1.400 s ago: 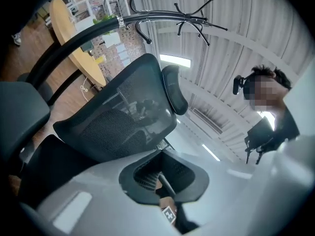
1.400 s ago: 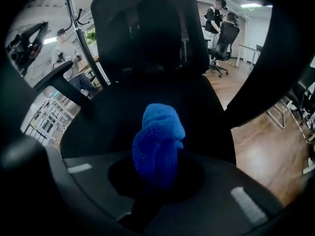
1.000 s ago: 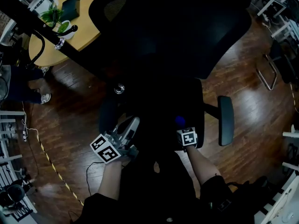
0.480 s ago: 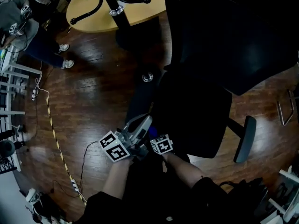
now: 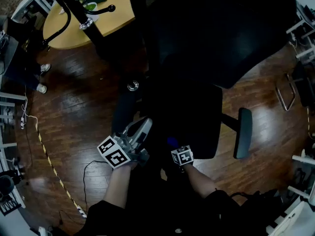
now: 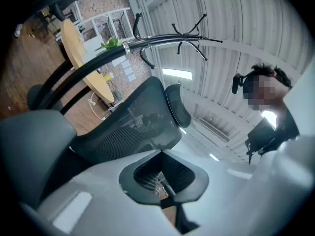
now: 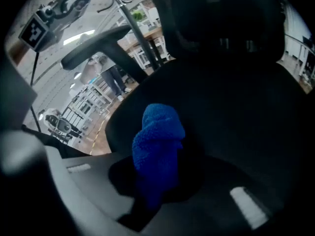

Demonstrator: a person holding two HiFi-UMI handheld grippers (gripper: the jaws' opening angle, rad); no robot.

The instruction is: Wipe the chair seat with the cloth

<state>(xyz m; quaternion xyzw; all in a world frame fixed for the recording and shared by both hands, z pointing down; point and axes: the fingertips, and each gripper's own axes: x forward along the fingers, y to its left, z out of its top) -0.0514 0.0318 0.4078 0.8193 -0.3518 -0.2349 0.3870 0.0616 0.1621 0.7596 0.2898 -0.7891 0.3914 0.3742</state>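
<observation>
My head view is dim, the black mesh office chair (image 5: 206, 43) lost in shadow. Both gripper views warp and darken at the edges.

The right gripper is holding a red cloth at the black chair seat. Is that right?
Not quite. The cloth is blue, not red, as the right gripper view shows. The rest is right: the right gripper holds it at the black chair seat.
</observation>
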